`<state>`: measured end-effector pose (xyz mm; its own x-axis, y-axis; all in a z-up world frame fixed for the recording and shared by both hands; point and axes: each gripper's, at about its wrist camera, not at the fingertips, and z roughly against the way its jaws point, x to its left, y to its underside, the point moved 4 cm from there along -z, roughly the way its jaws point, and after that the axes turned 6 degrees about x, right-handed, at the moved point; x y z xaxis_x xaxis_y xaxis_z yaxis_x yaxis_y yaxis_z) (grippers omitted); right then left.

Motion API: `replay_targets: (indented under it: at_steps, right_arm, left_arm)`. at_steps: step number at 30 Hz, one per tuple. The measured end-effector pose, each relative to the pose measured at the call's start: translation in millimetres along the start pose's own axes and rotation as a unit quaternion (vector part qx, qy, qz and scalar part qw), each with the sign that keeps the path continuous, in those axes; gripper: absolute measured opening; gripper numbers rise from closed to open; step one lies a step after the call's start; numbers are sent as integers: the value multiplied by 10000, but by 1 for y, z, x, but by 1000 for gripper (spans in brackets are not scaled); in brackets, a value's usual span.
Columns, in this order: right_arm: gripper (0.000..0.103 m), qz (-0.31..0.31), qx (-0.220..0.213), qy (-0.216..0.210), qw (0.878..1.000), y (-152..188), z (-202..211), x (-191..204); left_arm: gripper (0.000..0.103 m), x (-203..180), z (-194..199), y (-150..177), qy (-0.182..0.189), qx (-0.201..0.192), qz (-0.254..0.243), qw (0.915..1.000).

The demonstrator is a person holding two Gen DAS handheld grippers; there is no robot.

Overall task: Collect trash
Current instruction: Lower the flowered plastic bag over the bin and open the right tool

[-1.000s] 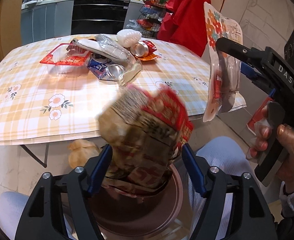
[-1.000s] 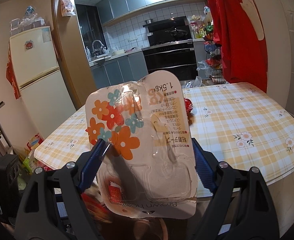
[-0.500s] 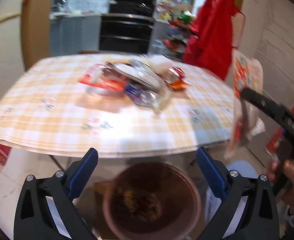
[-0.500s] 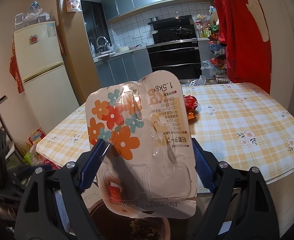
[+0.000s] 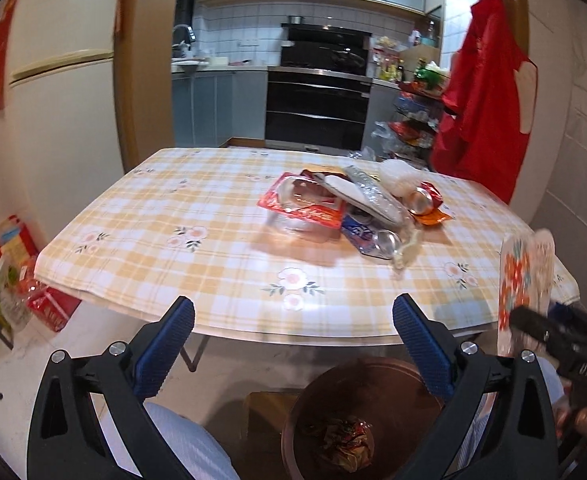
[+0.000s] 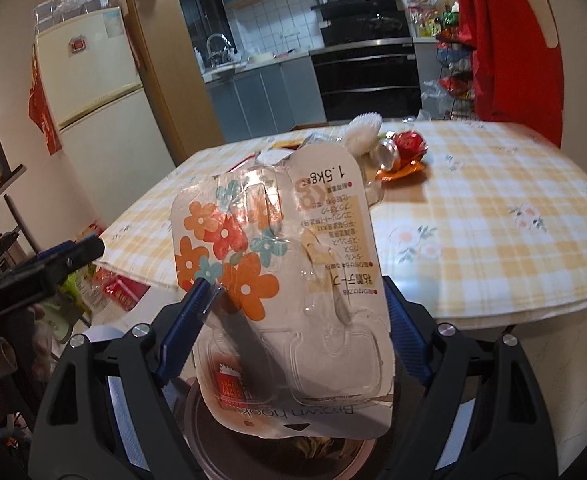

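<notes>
Your left gripper hangs with its jaws spread wide and nothing between them, just short of the table edge and above the brown bin on the floor, where a crumpled wrapper already lies at the bottom. To its right, your right gripper is clamped on a flowered blister pack, held upright with the bin's rim showing directly beneath its lower edge.

The chief risk sits with that pack. It is a broad, stiff, light sheet of card and clear plastic, pinched low down; let go at a tilt, it could plane sideways, catch the bin's rim and slide to the floor rather than drop in. Judged from the right wrist view, the pack is roughly over the opening, though the pack itself hides most of the bin, so you cannot confirm the alignment from there.

On the table, the rest of the trash waits well apart from both grippers: a red-edged clear tray, a silver foil wrapper lying across it, a crushed can on an orange wrapper, a blue packet and a white foam net. They overlap, so pulling one may drag or scatter its neighbours, and the can may roll on the smooth cloth.

Little blocks the reach itself. Your knees flank the bin below, and red packaging on the floor at far left lies outside the working path.
</notes>
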<state>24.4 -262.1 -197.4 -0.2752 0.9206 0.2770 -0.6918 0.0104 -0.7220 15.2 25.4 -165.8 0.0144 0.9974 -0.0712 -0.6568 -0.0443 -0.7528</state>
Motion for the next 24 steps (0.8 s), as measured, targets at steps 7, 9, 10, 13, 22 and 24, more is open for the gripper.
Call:
replay_targets:
  at_steps: [7, 9, 10, 13, 22, 24]
  right_arm:
    - [84, 63, 92, -30, 9999, 4, -8, 10]
    - [84, 43, 130, -65, 9999, 4, -10, 11]
    - [84, 35, 152, -92, 9998, 4, -11, 11]
    - [91, 39, 214, -160, 9996, 6, -15, 13]
    - [97, -30, 85, -9, 10000, 2, -11, 10]
    - [97, -88, 70, 60, 9999, 1, -11, 6]
  left_arm:
    - [97, 12, 0, 4, -80, 35, 165, 9998]
    - [97, 14, -2, 5, -87, 71, 202, 9997]
    - [97, 14, -2, 5, -89, 84, 211, 9997]
    - [97, 14, -3, 6, -79, 105, 219, 9997]
    - [97, 11, -5, 6, -64, 134, 158, 9998]
    - [97, 10, -5, 6, -67, 137, 143, 9998]
